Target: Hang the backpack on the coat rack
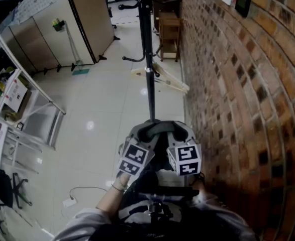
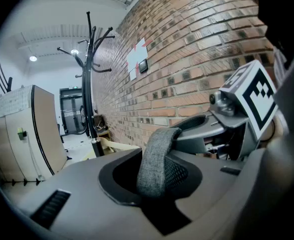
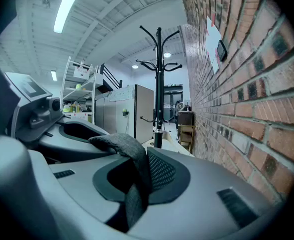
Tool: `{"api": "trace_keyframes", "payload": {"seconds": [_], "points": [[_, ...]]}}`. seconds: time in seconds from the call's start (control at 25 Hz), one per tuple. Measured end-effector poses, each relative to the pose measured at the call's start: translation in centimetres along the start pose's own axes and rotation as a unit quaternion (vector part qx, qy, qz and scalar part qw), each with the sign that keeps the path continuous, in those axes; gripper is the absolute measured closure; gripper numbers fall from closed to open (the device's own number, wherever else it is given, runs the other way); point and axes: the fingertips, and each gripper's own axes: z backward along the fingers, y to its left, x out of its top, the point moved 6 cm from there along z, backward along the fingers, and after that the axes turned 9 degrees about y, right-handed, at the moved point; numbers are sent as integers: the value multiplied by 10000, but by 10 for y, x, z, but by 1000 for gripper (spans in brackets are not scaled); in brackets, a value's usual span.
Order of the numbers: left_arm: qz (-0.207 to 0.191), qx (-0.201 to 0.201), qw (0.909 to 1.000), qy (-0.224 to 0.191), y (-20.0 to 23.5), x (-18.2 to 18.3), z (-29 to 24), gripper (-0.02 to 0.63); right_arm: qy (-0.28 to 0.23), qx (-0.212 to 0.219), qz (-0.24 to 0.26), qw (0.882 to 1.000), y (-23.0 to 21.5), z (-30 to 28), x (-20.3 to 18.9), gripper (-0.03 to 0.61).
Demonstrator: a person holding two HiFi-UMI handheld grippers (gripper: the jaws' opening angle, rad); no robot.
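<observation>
The left gripper [image 1: 143, 134] and right gripper [image 1: 181, 132] are held side by side at the lower centre of the head view, with their marker cubes almost touching. A grey strap [image 1: 160, 128] of the backpack [image 1: 155, 207] is bridged between them. In the left gripper view, the jaws of the left gripper [image 2: 152, 184] are closed on the strap [image 2: 157, 159], which arches out to the right. In the right gripper view, the right gripper [image 3: 136, 184] is likewise clamped on the strap [image 3: 129, 149], which arches to the left. The pack itself is seen only dimly, low at the bottom edge of the head view. The rack [image 1: 148, 59] stands just above the grippers at frame centre, its pole [image 3: 158, 84] upright beside the brick wall [image 1: 237, 84]. No hook is touched by the strap.
</observation>
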Motion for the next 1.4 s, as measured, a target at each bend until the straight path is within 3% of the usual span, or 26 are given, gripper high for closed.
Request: {"api": "trace_keyframes", "payload": {"seconds": [0.16, 0.32, 0.56, 0.8, 1.12, 1.4], "points": [[8, -64, 10000, 28, 30, 5, -22, 520, -61, -48, -254, 9996, -6, -32, 19, 526], [6, -141, 9999, 36, 58, 13, -42, 520, -43, -150, 13, 9999, -21, -67, 27, 526], [-111, -232, 9997, -35, 103, 30, -75, 520, -115, -323, -51, 9994, -38, -111, 56, 526], [-209, -344, 9992, -78, 143, 38, -102, 520, -158, -490, -429, 9977, -40, -145, 87, 526], [-302, -373, 9988, -127, 167, 53, -129, 520, -155, -577, -313, 9977, -60, -172, 104, 526], [-126, -294, 9994, -109, 181, 60, -142, 520, -98, -381, -138, 9991, -71, -189, 115, 526]]}}
